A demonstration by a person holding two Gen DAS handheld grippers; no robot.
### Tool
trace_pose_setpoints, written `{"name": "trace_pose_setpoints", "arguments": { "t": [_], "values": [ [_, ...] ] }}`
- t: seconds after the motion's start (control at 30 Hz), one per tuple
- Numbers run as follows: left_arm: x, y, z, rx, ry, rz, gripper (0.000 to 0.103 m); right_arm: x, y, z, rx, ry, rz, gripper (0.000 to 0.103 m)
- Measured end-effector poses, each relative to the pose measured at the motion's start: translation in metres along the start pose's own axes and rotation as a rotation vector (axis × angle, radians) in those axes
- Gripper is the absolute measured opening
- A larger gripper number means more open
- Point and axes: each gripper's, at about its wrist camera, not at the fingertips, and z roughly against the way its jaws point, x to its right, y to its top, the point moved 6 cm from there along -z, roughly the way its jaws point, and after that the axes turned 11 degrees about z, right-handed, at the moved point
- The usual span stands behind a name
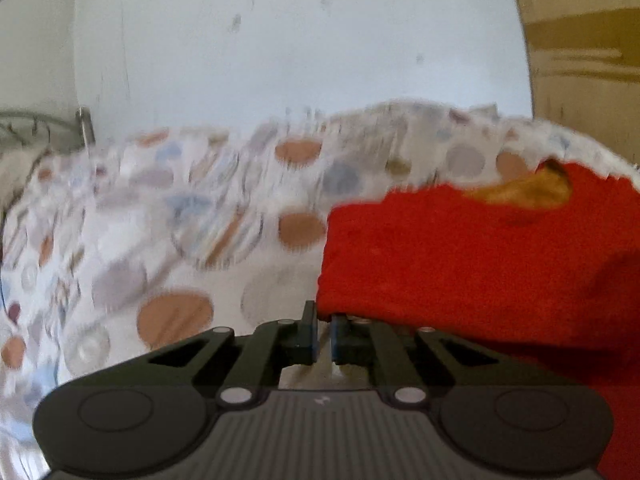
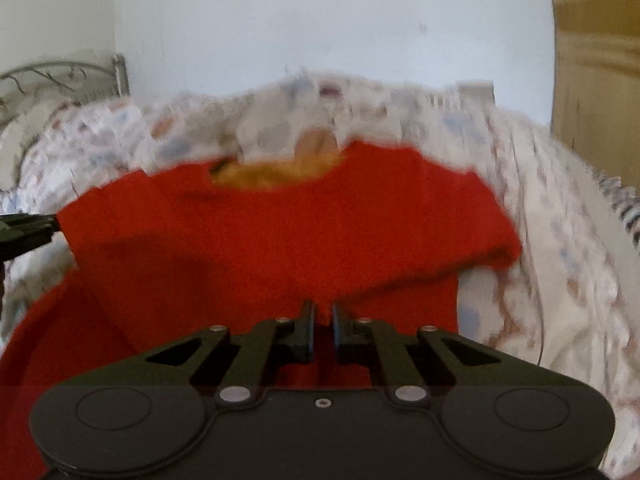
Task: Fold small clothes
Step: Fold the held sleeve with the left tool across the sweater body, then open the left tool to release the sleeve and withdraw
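A small red shirt [image 2: 280, 240] with a yellow inner neck [image 2: 276, 174] lies spread on the bed, neck away from me. My right gripper [image 2: 323, 316] is shut on the shirt's near hem, and red cloth fills the narrow slit between its fingers. In the left wrist view the shirt [image 1: 480, 260] fills the right side. My left gripper [image 1: 324, 320] is shut on its lower left corner, and the cloth drapes over the right fingertip. The left gripper [image 2: 28, 228] also shows at the shirt's left edge in the right wrist view.
The bed has a white sheet [image 1: 160, 220] printed with brown, blue and grey circles. A metal headboard [image 2: 60, 76] stands at the far left. A white wall [image 2: 320, 20] runs behind the bed, and a wooden cupboard [image 2: 596, 60] rises on the right.
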Motion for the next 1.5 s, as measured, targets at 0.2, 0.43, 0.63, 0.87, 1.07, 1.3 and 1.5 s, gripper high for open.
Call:
{"name": "trace_pose_setpoints", "arguments": {
  "t": [0.2, 0.43, 0.63, 0.87, 1.07, 1.3, 1.5],
  "values": [
    [-0.016, -0.007, -0.006, -0.08, -0.08, 0.111, 0.006, 0.001, -0.006, 0.0, -0.01, 0.005, -0.015, 0.017],
    [-0.017, -0.014, 0.028, -0.091, -0.002, -0.055, 0.006, 0.013, -0.012, 0.019, 0.015, -0.034, -0.06, 0.078],
    [-0.029, -0.006, 0.046, -0.064, 0.044, 0.056, 0.018, 0.021, -0.013, 0.03, 0.041, -0.124, -0.072, 0.1],
    [-0.004, 0.03, 0.01, 0.012, 0.024, 0.13, 0.083, 0.009, -0.015, 0.018, 0.033, -0.163, -0.011, 0.102],
    [-0.005, 0.012, -0.031, -0.043, 0.097, 0.07, 0.084, 0.003, -0.025, 0.009, 0.003, -0.179, 0.013, 0.102],
    [-0.017, 0.011, -0.023, -0.049, 0.09, 0.127, 0.084, 0.024, -0.037, 0.016, 0.008, -0.125, -0.163, 0.103],
    [-0.013, 0.013, 0.052, 0.011, 0.032, 0.139, 0.099, 0.043, -0.043, 0.07, 0.091, -0.039, -0.294, 0.103]
  ]
}}
